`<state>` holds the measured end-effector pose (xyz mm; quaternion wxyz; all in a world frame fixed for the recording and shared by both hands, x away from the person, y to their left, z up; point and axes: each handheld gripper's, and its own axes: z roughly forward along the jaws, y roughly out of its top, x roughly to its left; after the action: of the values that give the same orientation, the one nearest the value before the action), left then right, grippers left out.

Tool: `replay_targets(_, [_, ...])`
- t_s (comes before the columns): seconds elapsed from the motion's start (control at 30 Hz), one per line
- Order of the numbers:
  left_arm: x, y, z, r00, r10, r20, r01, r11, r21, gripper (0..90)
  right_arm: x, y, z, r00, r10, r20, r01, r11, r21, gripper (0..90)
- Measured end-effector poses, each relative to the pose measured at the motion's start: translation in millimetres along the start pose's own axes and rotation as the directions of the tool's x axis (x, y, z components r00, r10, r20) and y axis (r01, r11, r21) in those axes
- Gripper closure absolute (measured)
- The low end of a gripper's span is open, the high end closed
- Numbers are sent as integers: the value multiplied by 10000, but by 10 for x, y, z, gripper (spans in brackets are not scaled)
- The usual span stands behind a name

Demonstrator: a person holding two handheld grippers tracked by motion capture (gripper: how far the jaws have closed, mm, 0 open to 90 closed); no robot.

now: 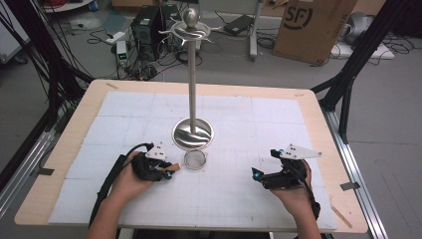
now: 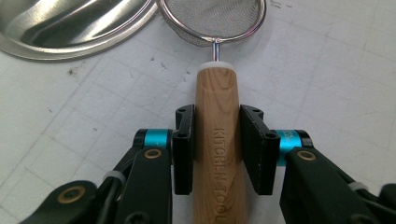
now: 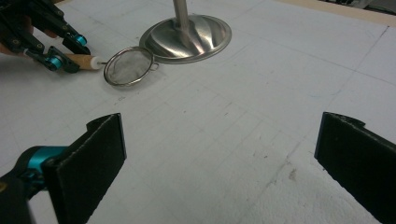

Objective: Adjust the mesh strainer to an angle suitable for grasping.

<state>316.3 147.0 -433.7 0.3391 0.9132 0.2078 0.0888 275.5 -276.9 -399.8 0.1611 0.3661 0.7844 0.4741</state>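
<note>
I am working at a wooden table (image 1: pixel 59 149) covered with a white gridded mat (image 1: pixel 239 194), and cables and a cardboard box (image 1: pixel 313 27) are lying on the floor behind it. On the left, my left gripper (image 1: pixel 169 173) is pinching the wooden handle (image 2: pixel 215 140) of the small mesh strainer (image 1: pixel 195 160), both pads pressing on its sides. The strainer is lying flat on the mat, just beside the round base of the steel hook stand (image 1: pixel 193 132). On the right, my right gripper (image 1: pixel 256 174) is resting well apart, its jaws spread wide and holding nothing. I am judging that the grasp step is finishing; next I should be lifting the strainer carefully, probably up toward the hooks at the top.
</note>
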Motion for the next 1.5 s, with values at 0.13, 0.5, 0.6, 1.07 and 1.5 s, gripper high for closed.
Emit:
replay_targets(0.13, [-2, 9, -2, 10000, 38, -28, -37, 10000, 82, 675, -1, -4, -1, 10000, 22, -1, -22, 10000, -10, 8])
replay_targets(0.5, [-119, 113, 73, 9975, 660, 255, -662, 9978, 97, 675, 1, -10, -7, 10000, 19, -19, -19, 10000, 7, 8])
replay_targets(0.6, [-165, 162, 118, 9957, 798, 461, -801, 9968, 51, 675, 3, -17, -8, 10000, 10, -47, -9, 10000, 24, 9])
replay_targets(1.07, [-350, 370, 308, 9842, 1367, 1129, -1356, 9906, -174, 675, 2, -62, -66, 10000, 93, 18, -93, 9999, 41, 10])
replay_targets(1.5, [-495, 665, 583, 9772, 1600, 1397, -1557, 9869, -416, 675, -21, -155, -230, 9990, 348, 281, -347, 9994, -56, 11])
